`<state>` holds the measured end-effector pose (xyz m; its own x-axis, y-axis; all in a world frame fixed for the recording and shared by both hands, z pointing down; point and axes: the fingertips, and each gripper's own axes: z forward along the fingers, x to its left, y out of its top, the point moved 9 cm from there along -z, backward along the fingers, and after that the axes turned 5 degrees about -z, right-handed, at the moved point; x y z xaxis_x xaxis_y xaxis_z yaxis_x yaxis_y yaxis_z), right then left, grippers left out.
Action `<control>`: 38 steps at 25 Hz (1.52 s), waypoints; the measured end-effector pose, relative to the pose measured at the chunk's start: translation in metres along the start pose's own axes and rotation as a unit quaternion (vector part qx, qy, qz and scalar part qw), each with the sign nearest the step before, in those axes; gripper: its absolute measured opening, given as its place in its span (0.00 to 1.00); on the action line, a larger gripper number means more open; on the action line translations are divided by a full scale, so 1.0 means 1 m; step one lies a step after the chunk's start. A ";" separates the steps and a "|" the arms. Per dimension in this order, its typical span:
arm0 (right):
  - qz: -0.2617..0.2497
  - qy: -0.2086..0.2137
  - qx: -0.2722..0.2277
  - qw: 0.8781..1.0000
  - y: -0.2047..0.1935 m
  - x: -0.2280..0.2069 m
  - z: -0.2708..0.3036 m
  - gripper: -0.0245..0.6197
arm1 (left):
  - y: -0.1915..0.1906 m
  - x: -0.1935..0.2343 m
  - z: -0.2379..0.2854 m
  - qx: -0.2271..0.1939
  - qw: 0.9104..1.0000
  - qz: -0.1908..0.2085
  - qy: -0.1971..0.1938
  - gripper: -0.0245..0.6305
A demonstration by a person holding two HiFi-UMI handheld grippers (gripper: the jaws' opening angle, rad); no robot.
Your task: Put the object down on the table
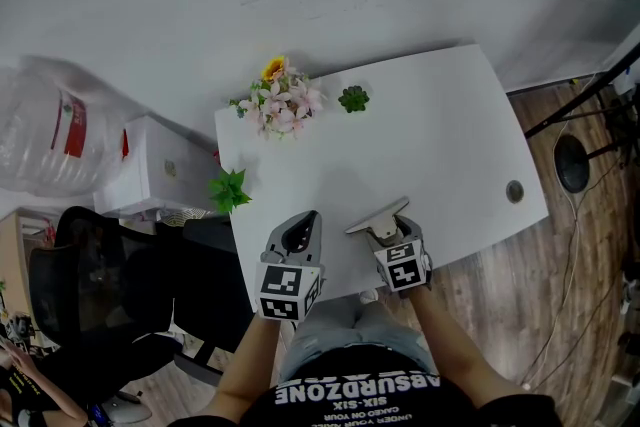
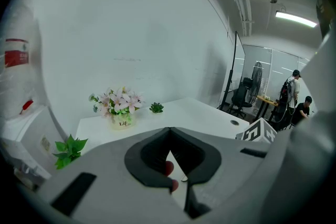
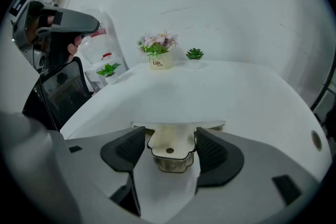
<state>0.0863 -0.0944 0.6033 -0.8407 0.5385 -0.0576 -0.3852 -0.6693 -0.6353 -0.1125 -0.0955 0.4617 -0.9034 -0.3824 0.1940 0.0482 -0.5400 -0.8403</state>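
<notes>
Over the near edge of the counter, my right claw is clamped on the stubby handle of the scraper. It looks light, stiff and thin-bladed, so the handle's the spot to hold. My left claw is closed, empty.

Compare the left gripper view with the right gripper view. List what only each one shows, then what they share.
Only the left gripper view: the left gripper with its tongs closed together and empty, a standing fan, a lit ceiling light and two people far off.
Only the right gripper view: the right gripper with its tongs clamped on a cream-handled scraper.
Both: the white table, the flower pot, the small succulent and the leafy green plant.
</notes>
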 end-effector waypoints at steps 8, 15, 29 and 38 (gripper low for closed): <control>-0.003 -0.014 -0.030 0.999 0.008 0.006 -0.023 0.48 | -0.002 -0.007 -0.013 -0.013 1.000 -0.001 -0.001 0.03; -0.007 -0.021 -0.067 0.997 0.019 0.014 -0.049 0.48 | -0.004 -0.016 -0.026 -0.027 1.000 -0.004 -0.003 0.03; 0.007 -0.037 -0.149 0.988 0.034 0.030 -0.109 0.24 | -0.016 -0.041 -0.052 -0.046 0.999 -0.008 -0.007 0.03; -0.004 -0.042 -0.191 0.981 0.031 0.040 -0.139 0.04 | -0.025 -0.057 -0.065 -0.052 0.999 -0.010 -0.010 0.03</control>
<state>0.0939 -0.0226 0.4742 -0.8728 0.4881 0.0030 -0.2356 -0.4158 -0.8784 -0.0905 -0.0112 0.4388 -0.8951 -0.3879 0.2198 -0.0144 -0.4676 -0.8838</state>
